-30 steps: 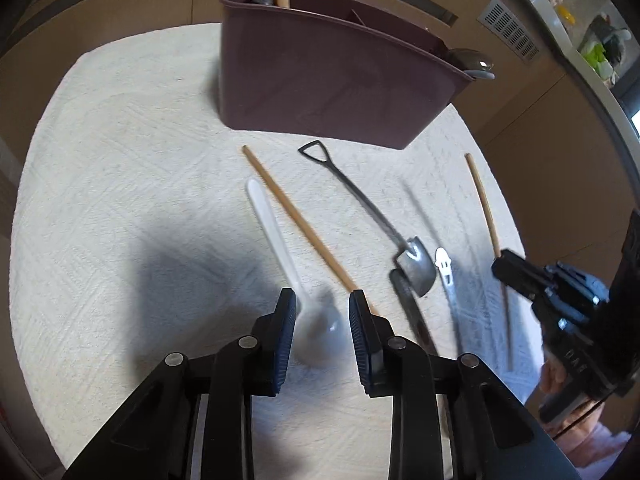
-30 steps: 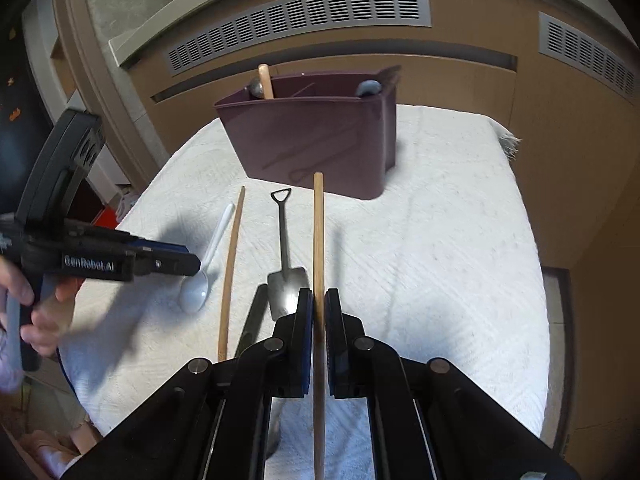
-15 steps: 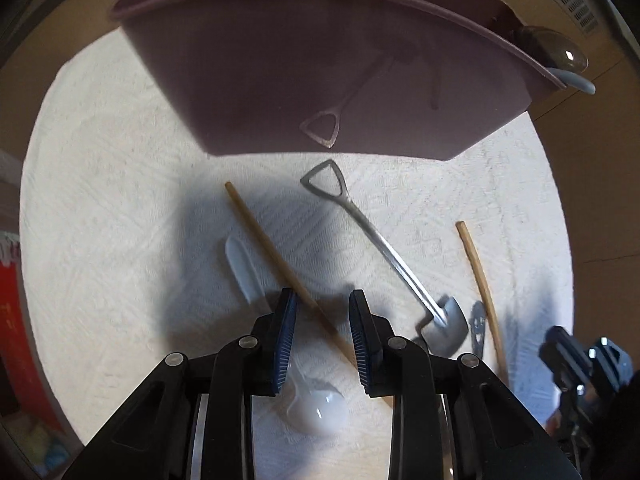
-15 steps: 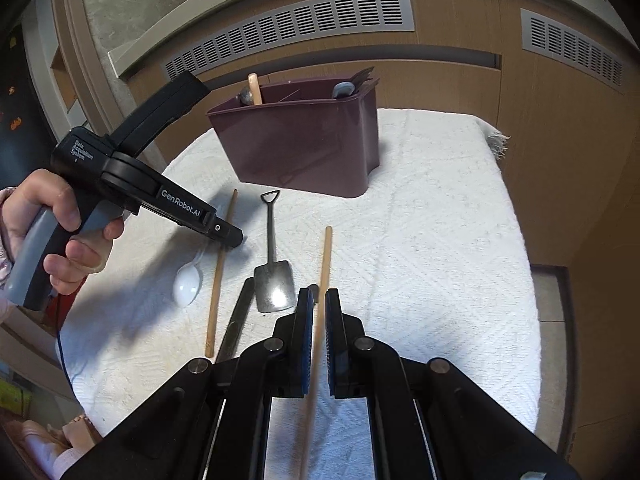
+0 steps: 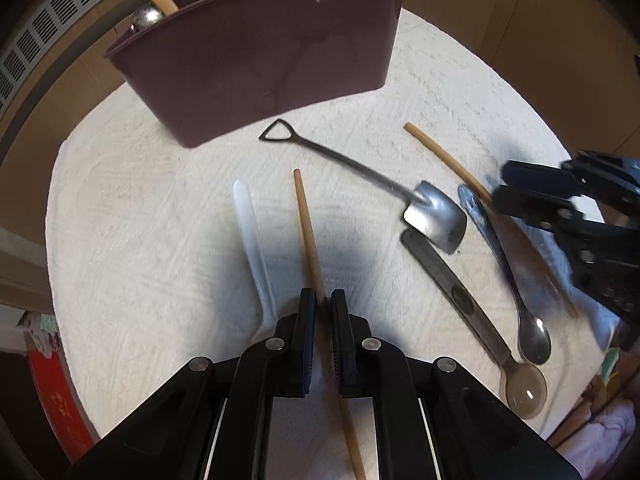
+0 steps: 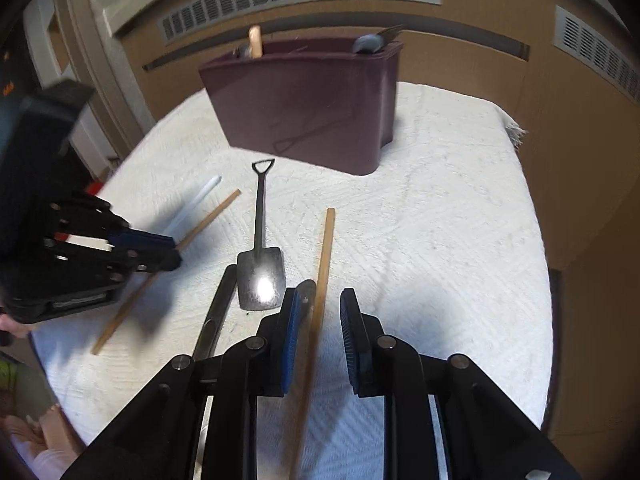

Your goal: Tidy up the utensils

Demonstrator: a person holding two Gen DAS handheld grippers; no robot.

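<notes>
My left gripper (image 5: 323, 300) points steeply down and is shut on a wooden chopstick (image 5: 306, 220) that still seems to rest on the white cloth (image 5: 140, 200). A second chopstick (image 6: 324, 260) lies on the cloth between the jaws of my right gripper (image 6: 318, 308). Those jaws are opening and the pads stand clear of it. The maroon utensil caddy (image 6: 312, 104) stands at the back with a wooden handle and metal spoons in it. In the right wrist view the left gripper (image 6: 172, 252) is at the left, on its chopstick (image 6: 208, 220).
A white plastic spoon (image 5: 250, 232), a shovel-shaped metal spoon (image 5: 434, 214), a dark-handled spoon (image 5: 452, 292) and a slim metal spoon (image 5: 500, 256) lie loose on the cloth. The right gripper (image 5: 500, 188) shows at the right edge. Wooden cabinets with vents surround the table.
My left gripper moved off the white spoon onto the chopstick, rolled, and shut on it. My right gripper's jaws, earlier shut on the other chopstick, have parted.
</notes>
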